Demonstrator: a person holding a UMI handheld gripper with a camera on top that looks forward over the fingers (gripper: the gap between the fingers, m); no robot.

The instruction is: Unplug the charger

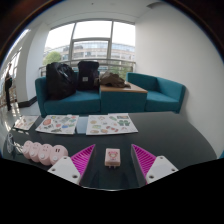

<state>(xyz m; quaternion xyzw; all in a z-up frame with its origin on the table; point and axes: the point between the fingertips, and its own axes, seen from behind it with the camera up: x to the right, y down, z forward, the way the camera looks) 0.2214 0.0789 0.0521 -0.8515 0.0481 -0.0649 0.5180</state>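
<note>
We are holding our spread fingers (112, 163) around the small charger (112, 156) at lower centre on the dark table (170, 135); it looks light and rigid, best pinched across its sides.

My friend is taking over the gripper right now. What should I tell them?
Gripper: open, holding nothing, hovering low over the dark table.
Small pinkish block, probably the charger: it sits on the table between the fingers with a gap on each side. I can't see a cable or socket from here.
Nearby: a row of pink round things beside the left finger, and paper sheets further back on the table. Teal sofas and windows lie beyond.
Done: gripper lined up on the block.
Left: close on it, then pull it free, if it is plugged in.
</note>
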